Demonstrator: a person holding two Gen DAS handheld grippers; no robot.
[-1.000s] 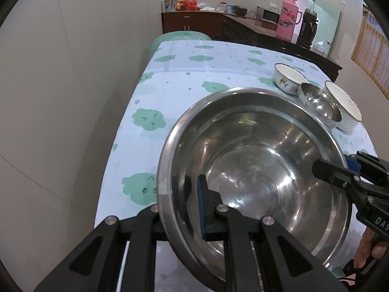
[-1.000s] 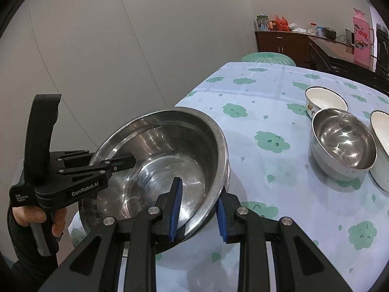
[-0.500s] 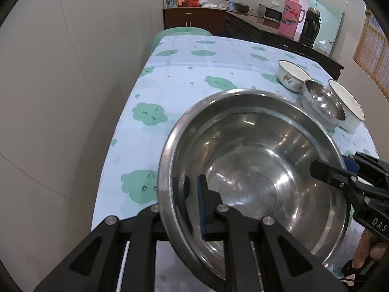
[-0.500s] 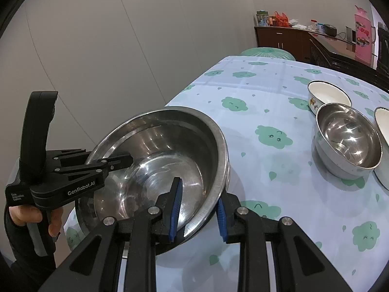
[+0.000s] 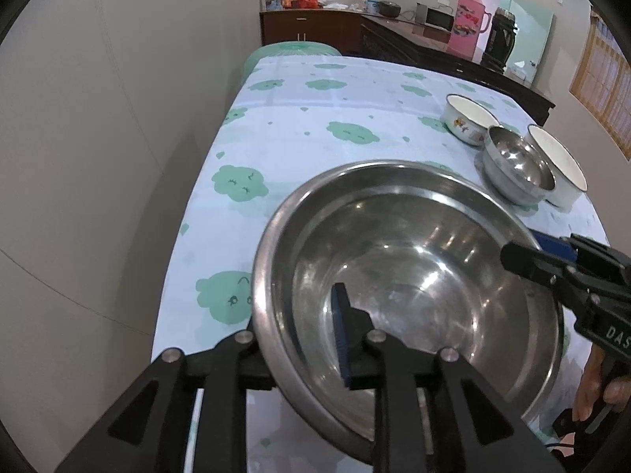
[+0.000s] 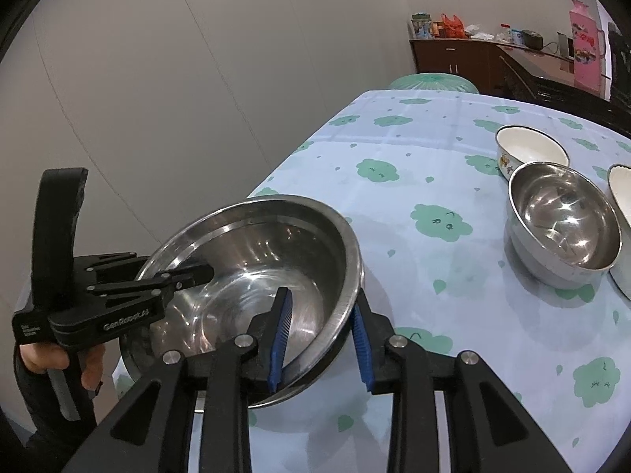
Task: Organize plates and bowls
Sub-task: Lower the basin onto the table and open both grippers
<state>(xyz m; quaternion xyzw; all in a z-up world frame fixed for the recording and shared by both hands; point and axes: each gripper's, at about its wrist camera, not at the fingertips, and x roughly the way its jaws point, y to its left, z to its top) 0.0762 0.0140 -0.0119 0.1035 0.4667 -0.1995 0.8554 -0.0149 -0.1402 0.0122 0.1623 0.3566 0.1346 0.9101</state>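
My left gripper (image 5: 299,327) and right gripper (image 6: 321,339) straddle opposite rims of the big steel basin (image 5: 414,276), jaws opening, pads off. Basin sits on the tablecloth (image 5: 315,126), the small bowls (image 5: 516,169) beyond its far rim, toward my right.

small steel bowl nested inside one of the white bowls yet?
No: in the right wrist view the small steel bowl sits on the tablecloth beside the two white bowls, not inside either.

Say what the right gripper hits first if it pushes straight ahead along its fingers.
Likely the large steel basin: the right gripper straddles its rim, jaws opening, so going on slides the rim deeper between the fingers until it meets the gripper body. Depth is hard to judge in this fisheye view.
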